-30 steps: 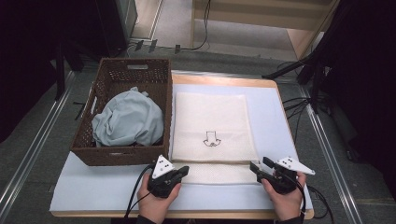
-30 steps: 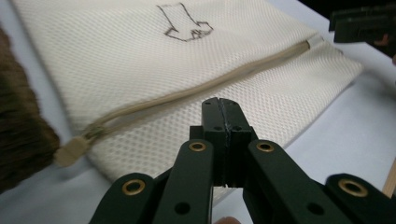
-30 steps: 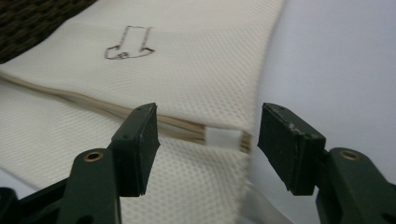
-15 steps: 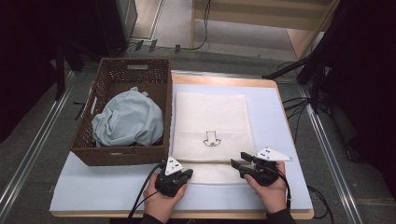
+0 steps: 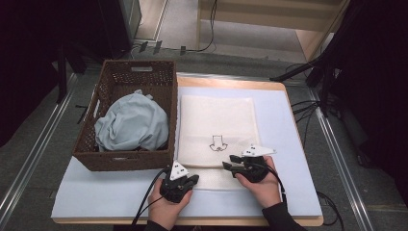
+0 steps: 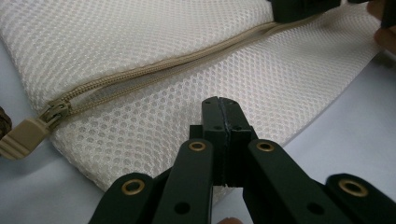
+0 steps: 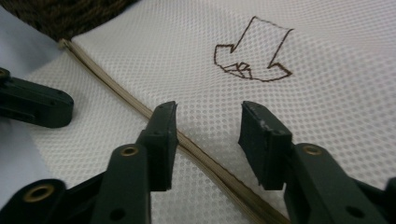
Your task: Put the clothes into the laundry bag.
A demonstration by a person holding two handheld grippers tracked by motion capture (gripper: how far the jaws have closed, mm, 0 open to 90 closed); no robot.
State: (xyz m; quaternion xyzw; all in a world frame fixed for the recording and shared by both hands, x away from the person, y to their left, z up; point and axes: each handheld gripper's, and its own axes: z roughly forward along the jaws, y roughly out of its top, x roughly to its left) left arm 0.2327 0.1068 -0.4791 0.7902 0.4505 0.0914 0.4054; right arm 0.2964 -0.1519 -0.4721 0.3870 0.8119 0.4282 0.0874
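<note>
White mesh laundry bag [image 5: 216, 130] flat on table, zipper [image 6: 154, 70] shut; left gripper [image 6: 223, 112] — jaws pressed together on bag's edge; right gripper [image 7: 208, 135] — jaws parted over zipper, just been closing.

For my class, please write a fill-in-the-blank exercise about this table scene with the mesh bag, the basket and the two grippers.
1. The light blue cloth lies inside the wicker ____.
2. The brown mark stitched on the white mesh bag is shaped like an ____.
3. The left gripper has its jaws ____, over the mesh just below the zipper.
4. The right gripper has its jaws apart, with the ____ running on the mesh under them.

Missing words: basket; arrow; shut; zipper
</note>
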